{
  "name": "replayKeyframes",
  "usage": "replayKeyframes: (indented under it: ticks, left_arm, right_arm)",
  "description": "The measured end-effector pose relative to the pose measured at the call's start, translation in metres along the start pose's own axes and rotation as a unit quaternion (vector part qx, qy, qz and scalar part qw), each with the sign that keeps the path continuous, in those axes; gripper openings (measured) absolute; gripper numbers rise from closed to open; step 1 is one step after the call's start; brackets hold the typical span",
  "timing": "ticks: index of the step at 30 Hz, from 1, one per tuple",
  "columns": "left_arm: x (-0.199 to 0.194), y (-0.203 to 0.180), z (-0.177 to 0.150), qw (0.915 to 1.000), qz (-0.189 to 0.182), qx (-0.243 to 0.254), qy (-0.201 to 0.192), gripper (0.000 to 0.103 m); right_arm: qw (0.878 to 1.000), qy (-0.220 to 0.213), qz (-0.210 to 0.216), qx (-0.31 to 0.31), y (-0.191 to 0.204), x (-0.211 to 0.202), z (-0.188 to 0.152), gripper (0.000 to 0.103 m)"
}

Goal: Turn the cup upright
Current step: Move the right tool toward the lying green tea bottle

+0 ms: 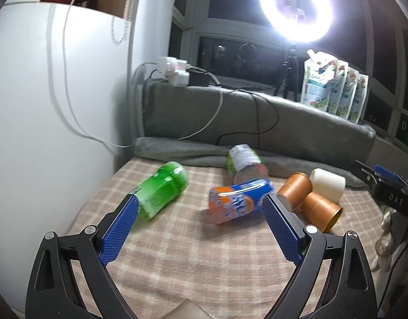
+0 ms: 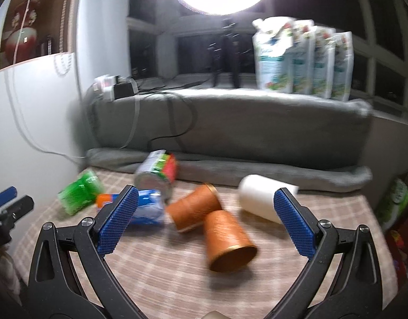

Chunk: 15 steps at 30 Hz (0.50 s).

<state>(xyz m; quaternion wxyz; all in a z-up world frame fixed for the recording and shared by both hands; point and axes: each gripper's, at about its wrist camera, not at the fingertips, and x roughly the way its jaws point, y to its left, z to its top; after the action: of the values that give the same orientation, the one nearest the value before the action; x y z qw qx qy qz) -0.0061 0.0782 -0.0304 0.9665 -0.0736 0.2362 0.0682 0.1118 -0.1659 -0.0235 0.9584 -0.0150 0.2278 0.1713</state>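
Two orange cups lie on their sides on the checked cloth: the near one with its mouth toward me, the far one behind it. A white cup lies on its side to their right. They also show in the left wrist view: the near orange cup, the far orange cup and the white cup. My right gripper is open and empty, hovering above the orange cups. My left gripper is open and empty above an orange-and-blue can.
A green can and a green-labelled can also lie on the cloth. A grey blanket rises behind. Refill pouches, a ring light, cables and a power strip stand on the sill. A white wall is at the left.
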Motion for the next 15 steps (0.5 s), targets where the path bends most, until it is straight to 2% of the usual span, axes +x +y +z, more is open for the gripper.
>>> replayKeyframes:
  ticks: [7,9,15]
  left_arm:
    - [-0.001,0.028,-0.009,0.9993,0.032,-0.013,0.013,0.094]
    - [0.000,0.037,-0.012,0.9988,0.041,-0.018,0.018,0.094]
    - [-0.001,0.058,-0.020,0.9970,0.065,-0.032,0.027,0.094]
  right_arm:
    - [0.994,0.046,0.080,-0.050,0.048,0.040,0.007,0.103]
    - [0.989,0.067,0.117,-0.055,0.067,0.052,0.009,0.103]
    - [0.974,0.124,0.184,-0.044,0.111,0.084,0.013,0.103]
